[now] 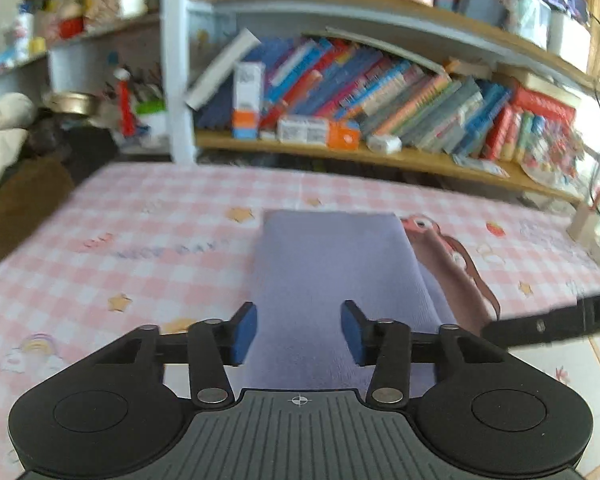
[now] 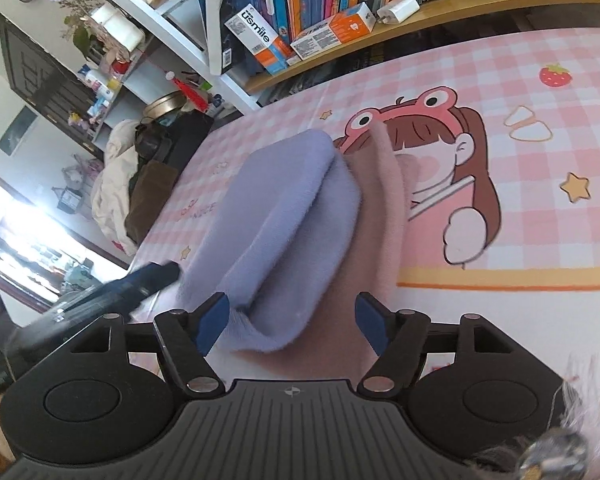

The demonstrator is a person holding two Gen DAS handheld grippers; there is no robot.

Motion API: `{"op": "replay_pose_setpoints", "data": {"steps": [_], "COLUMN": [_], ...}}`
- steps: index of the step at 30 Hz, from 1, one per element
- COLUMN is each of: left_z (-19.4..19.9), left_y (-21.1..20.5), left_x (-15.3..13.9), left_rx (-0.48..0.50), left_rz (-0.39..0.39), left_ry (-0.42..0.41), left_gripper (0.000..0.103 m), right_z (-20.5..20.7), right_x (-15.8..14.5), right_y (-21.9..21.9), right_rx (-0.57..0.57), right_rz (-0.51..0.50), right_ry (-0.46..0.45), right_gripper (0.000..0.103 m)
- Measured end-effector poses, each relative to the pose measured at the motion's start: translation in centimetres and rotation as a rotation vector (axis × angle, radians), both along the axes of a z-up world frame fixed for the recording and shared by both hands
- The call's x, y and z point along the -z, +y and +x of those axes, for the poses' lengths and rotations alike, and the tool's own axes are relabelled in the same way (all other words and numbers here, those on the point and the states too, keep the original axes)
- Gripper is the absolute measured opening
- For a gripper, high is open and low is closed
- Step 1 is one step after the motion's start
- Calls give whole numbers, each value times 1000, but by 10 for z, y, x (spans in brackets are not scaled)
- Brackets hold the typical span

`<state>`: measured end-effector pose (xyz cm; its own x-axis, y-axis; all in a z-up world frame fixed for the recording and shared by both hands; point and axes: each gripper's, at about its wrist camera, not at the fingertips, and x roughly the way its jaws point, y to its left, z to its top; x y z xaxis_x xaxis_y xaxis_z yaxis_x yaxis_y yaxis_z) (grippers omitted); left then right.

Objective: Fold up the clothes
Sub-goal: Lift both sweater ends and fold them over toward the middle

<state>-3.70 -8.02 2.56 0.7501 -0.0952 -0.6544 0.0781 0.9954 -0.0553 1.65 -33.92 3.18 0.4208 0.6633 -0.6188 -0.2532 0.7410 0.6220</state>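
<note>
A lavender fleece cloth (image 1: 332, 272) lies folded in a long rectangle on the pink checked table cover (image 1: 140, 232). In the right wrist view the lavender cloth (image 2: 288, 216) shows its doubled, rounded fold edge. A dusty pink cloth (image 2: 380, 208) lies under and beside it on the right; it also shows in the left wrist view (image 1: 452, 272). My left gripper (image 1: 299, 332) is open and empty, just above the lavender cloth's near end. My right gripper (image 2: 292, 320) is open and empty over the near corner of both cloths.
Wooden shelves with leaning books (image 1: 360, 92) and small boxes (image 2: 332, 28) run along the far table edge. A cream and brown pile of clothes (image 2: 132, 188) sits off the table's left end. The cover (image 2: 520, 152) carries a cartoon girl print.
</note>
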Motion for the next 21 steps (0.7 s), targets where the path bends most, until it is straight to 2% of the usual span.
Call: {"op": "replay_pose_setpoints", "data": {"steps": [3, 8, 15, 17, 19, 21], "left_z": [5, 0, -2, -1, -1, 0], "left_y": [-10, -19, -15, -16, -15, -15], "left_x": [17, 28, 29, 29, 29, 29], "left_rx": [82, 150, 201, 209, 214, 217], "left_rz": [13, 32, 48, 51, 49, 49], "left_ry": [48, 60, 60, 60, 62, 62], "left_gripper": [34, 34, 35, 35, 36, 37], "right_z": [6, 19, 32, 34, 35, 29], "right_x": [1, 17, 23, 20, 16, 6], "right_y": [11, 24, 48, 58, 69, 76], "right_rx": [12, 37, 47, 34, 13, -30], "right_rz": [-8, -23, -53, -105, -174, -190], "right_ry": [12, 79, 48, 8, -43, -112], "right_gripper": [71, 72, 73, 68, 38, 20]}}
